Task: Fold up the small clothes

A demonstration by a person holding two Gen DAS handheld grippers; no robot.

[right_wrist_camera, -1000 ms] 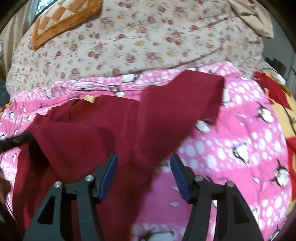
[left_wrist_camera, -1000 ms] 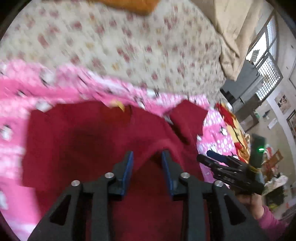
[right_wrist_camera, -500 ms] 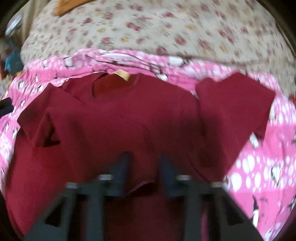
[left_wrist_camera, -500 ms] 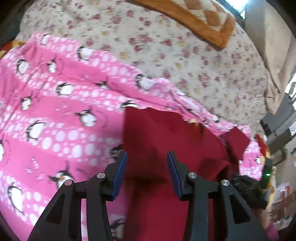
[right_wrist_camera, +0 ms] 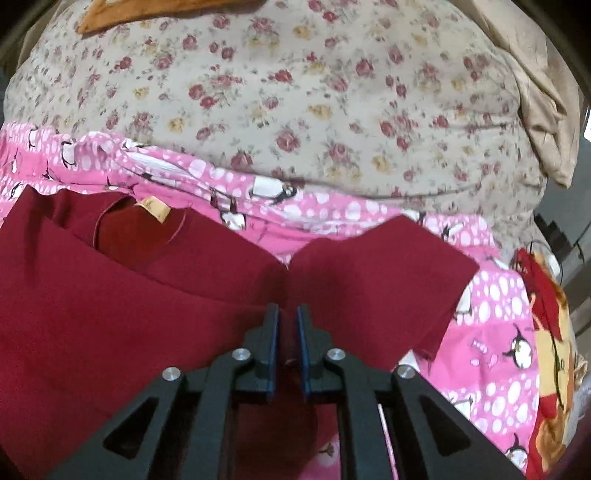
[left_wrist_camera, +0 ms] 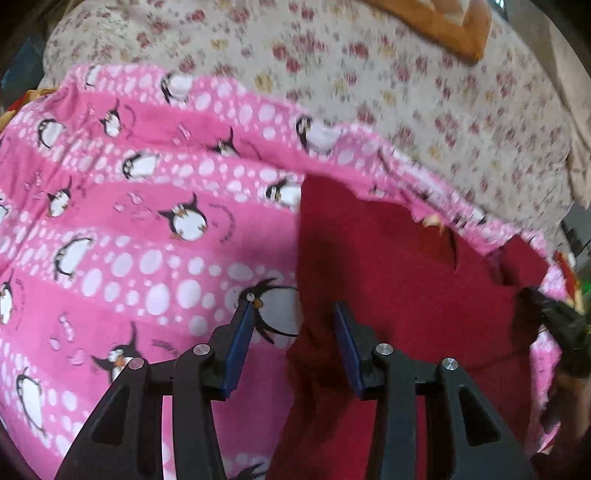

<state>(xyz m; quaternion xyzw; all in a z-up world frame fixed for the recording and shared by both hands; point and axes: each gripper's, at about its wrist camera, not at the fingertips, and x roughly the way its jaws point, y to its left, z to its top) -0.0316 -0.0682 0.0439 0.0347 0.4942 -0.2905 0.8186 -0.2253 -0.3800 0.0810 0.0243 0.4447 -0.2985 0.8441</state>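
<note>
A dark red T-shirt (right_wrist_camera: 110, 314) with a tan neck label (right_wrist_camera: 155, 212) lies on a pink penguin blanket (left_wrist_camera: 129, 240). Its left side is folded inward, and its right sleeve (right_wrist_camera: 388, 266) lies spread flat. My right gripper (right_wrist_camera: 289, 314) pinches shirt fabric beside that sleeve. Its jaws are opening from a narrow gap, with red cloth still between the pads. My left gripper (left_wrist_camera: 293, 314) hovers open over the shirt's left edge (left_wrist_camera: 303, 258). One finger is over the blanket and the other over red cloth. The right tool's black frame (left_wrist_camera: 565, 328) shows at the far right.
A floral bedspread (right_wrist_camera: 295, 92) covers the bed beyond the blanket. An orange quilted cushion (left_wrist_camera: 443, 22) sits at the far edge. A beige cloth (right_wrist_camera: 546, 110) lies at the right. A red and yellow cartoon blanket (right_wrist_camera: 554, 332) borders the pink one.
My left gripper let go of the red fold and swung left and down to the shirt's edge. My right gripper went from wide open to closed on the shirt near the right sleeve.
</note>
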